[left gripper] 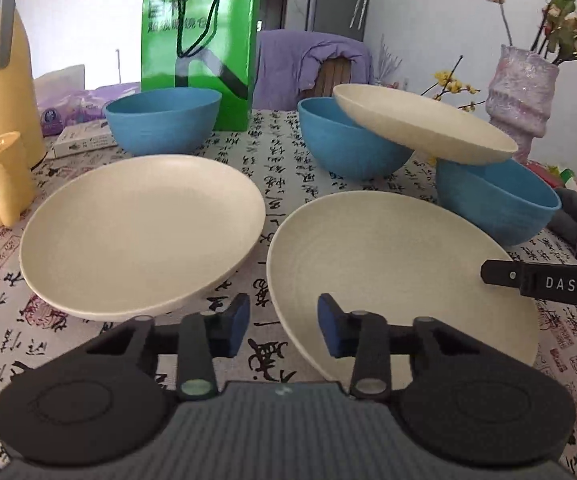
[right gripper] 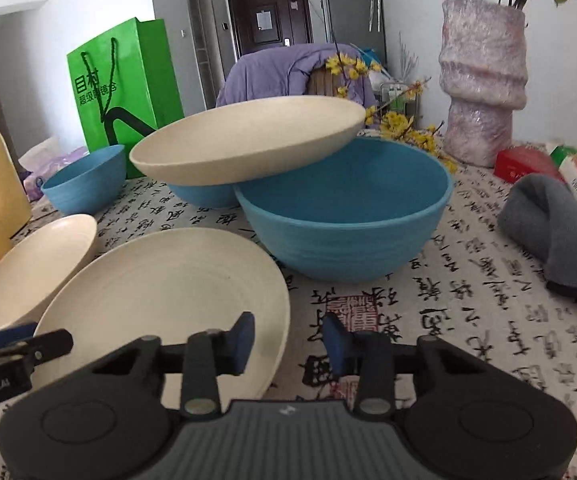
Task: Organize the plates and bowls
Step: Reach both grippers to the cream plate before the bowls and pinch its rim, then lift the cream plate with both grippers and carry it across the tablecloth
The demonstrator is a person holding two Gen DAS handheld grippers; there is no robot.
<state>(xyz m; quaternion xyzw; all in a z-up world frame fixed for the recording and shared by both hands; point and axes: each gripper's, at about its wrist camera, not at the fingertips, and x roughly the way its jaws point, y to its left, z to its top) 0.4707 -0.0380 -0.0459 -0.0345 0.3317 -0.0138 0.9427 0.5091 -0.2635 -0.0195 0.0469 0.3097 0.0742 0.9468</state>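
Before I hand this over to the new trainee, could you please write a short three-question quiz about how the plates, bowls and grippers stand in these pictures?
1. True or false: the left gripper is shut on a plate.
2. How many blue bowls are on the table? A) two B) three C) four
3. Fill in: the raised cream plate rests tilted across the rims of two blue ______.

Key
1. False: both the left gripper and the right gripper are open and hold nothing.
2. B: the far-left bowl, the middle bowl and the near-right bowl.
3. bowls.
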